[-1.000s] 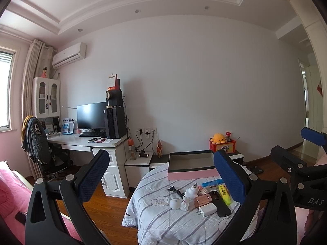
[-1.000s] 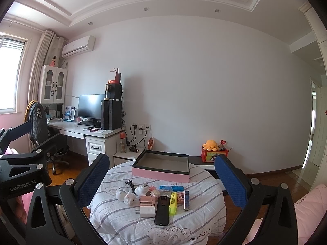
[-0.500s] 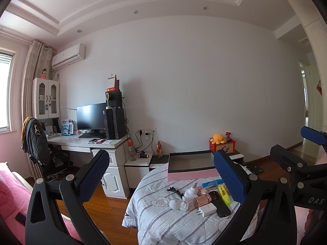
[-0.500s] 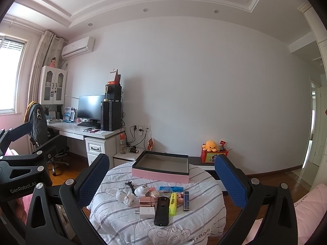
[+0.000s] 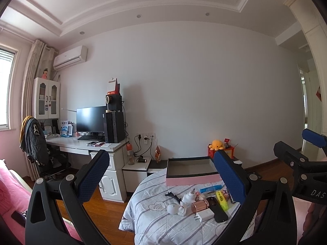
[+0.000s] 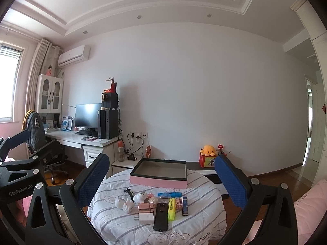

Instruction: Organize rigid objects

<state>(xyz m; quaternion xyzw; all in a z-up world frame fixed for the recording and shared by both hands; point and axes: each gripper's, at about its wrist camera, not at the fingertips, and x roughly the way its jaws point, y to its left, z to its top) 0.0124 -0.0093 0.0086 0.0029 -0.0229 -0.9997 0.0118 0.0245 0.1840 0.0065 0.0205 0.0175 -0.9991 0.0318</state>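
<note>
Both tongs, left tongs (image 5: 161,175) and right tongs (image 6: 162,178), are spread wide and grasp nothing, well short of the round counter (image 6: 114,224). Small items, among them a black remote (image 6: 160,216) and yellow highlighter (image 6: 172,208), lie just in front of the pink tray (image 6: 158,180).

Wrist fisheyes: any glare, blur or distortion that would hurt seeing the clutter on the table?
Left wrist view: sharp, no motion blur; strong barrel bend at the ceiling edges; the left gripper partly covers the highlighter side of the pile. Right wrist view: the window is blown out at far left, yet the remote and pink box stay evenly lit, with soft shadows; dark vignette in the corners.
</note>
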